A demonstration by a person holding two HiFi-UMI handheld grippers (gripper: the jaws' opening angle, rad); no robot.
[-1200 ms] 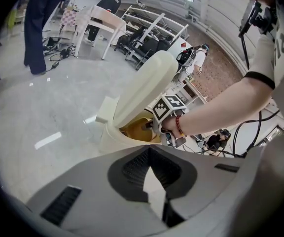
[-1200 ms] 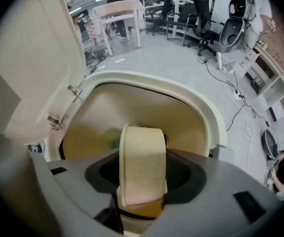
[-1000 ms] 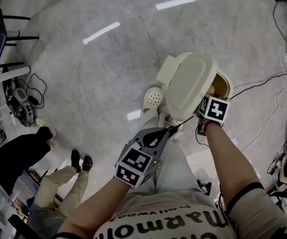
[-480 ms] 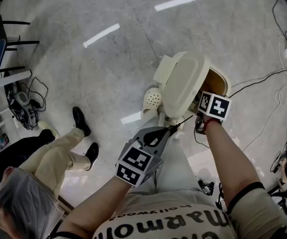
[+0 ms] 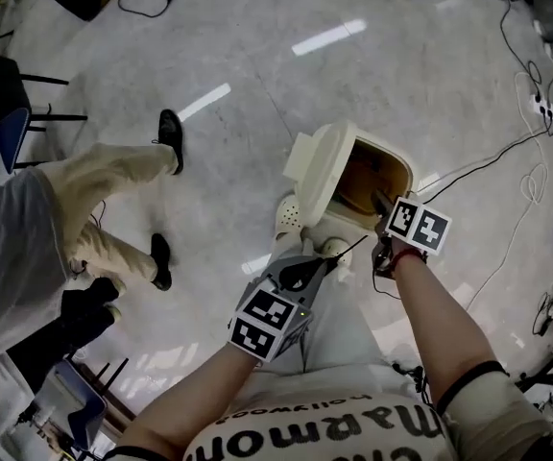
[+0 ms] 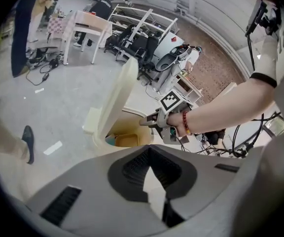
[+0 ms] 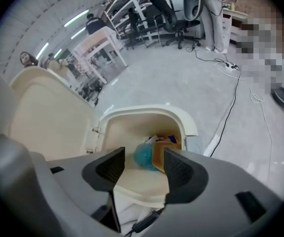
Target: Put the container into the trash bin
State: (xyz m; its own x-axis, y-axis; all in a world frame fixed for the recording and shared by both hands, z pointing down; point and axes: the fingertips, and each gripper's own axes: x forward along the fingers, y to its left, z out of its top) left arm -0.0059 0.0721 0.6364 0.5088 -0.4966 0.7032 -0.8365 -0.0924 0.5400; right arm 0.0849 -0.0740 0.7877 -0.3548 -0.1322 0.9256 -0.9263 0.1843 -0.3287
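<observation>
Evidently the orange-brown box-like container (image 7: 162, 157) already lies inside the cream plastic trash bin (image 7: 189, 125) at frame centre, so the right gripper (image 7: 143, 158) hangs above it, jaws wide and empty, the left gripper (image 6: 149, 152) rests closed on nothing, and a foot probably props the tall cream lid (image 7: 43, 117).

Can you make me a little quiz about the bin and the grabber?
1. True or false: the bin's lid is shut.
2. What is between the right gripper's jaws? A) a cup B) a shoe C) nothing
3. Fill in: the brown box lies ___ the bin.
Key: 1 false; 2 C; 3 inside.
</observation>
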